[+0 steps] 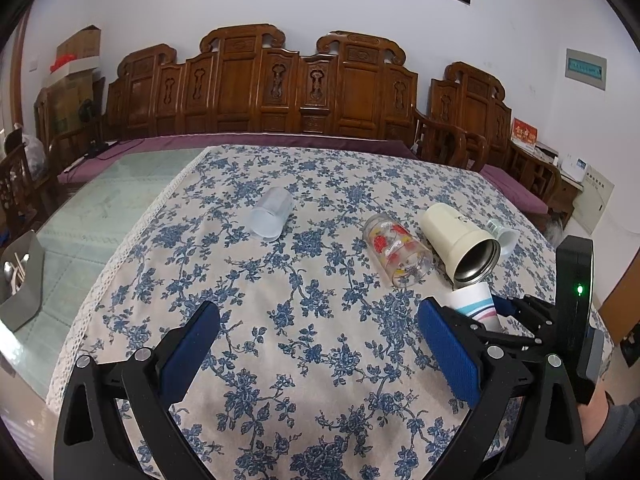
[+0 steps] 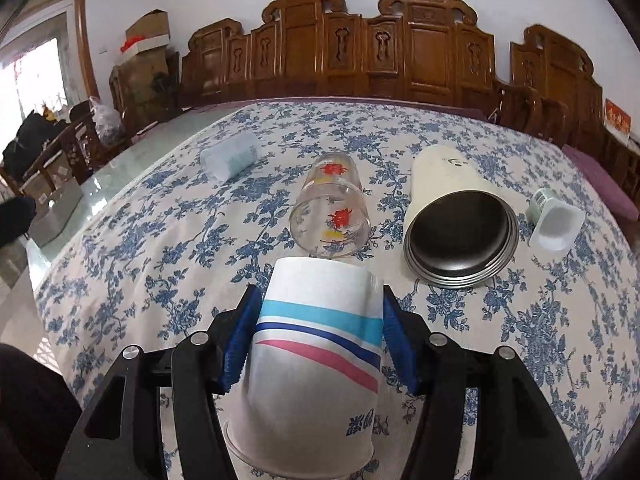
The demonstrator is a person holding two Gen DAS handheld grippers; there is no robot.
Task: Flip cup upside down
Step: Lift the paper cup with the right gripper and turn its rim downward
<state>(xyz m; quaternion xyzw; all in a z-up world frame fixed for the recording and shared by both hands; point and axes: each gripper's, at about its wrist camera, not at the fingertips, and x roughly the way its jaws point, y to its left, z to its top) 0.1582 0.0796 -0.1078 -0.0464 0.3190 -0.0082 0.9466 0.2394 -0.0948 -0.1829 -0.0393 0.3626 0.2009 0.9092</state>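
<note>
Right wrist view: the right tongs [image 2: 320, 332] clench a paper cup [image 2: 320, 344] between their blue pads, one pad on each side of its striped wall. The cup's closed base points away from the tongs and its wide rim sits low, near the tablecloth [image 2: 160, 240], so the flip looks nearly or fully done; whether the rim touches the cloth I cannot tell. What seems left is to set it down and let go. Just beyond the cup lie a glass [image 2: 332, 212] and a cream flask [image 2: 452, 216], both on their sides. The left tongs [image 1: 320, 348] hang released and empty, well to the left of the cup.
</note>
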